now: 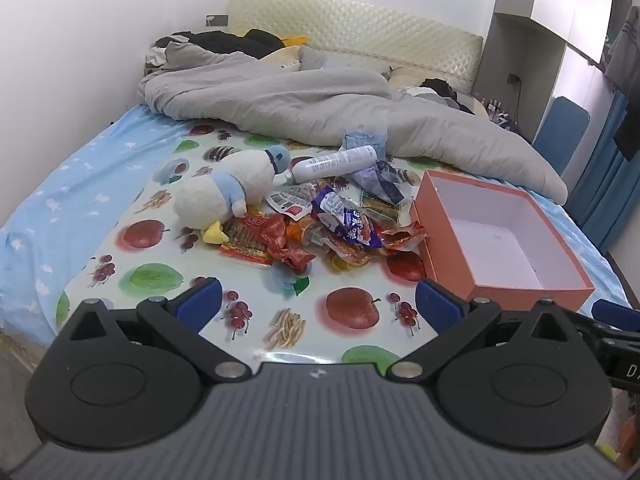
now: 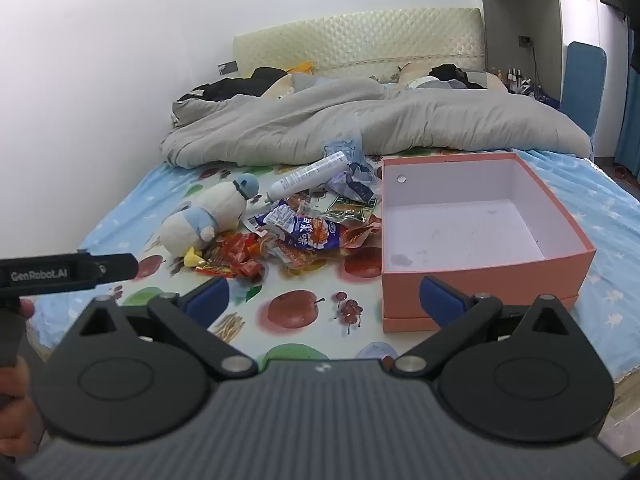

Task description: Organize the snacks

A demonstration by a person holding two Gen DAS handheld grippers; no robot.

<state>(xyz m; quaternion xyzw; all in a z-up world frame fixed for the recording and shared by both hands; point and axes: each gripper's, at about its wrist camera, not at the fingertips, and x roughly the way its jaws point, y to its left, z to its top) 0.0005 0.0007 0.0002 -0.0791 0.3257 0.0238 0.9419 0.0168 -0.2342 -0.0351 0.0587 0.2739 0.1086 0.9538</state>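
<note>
Both grippers, left (image 1: 318, 300) and right (image 2: 324, 300), hang spread wide and unladen; we see the snack packets (image 1: 320, 228) heaped just left of the bare pink box (image 2: 568, 258); crinkly wrappers may slip, or we snag the plush penguin (image 1: 232, 188) touching them.

- Your left gripper (image 1: 318, 304) has a ribbed grey body, black linkage arms and round black discs at 4 and 8 o'clock.
- Its fingers (image 1: 199, 304) carry blue pads; silver pins sit at the pivots.
- Your right gripper (image 2: 324, 302) looks identical.
- White "GenRobot.AI" lettering marks a black bar at 9 o'clock.
- Your bare hand (image 2: 18, 384) shows beneath.
</note>
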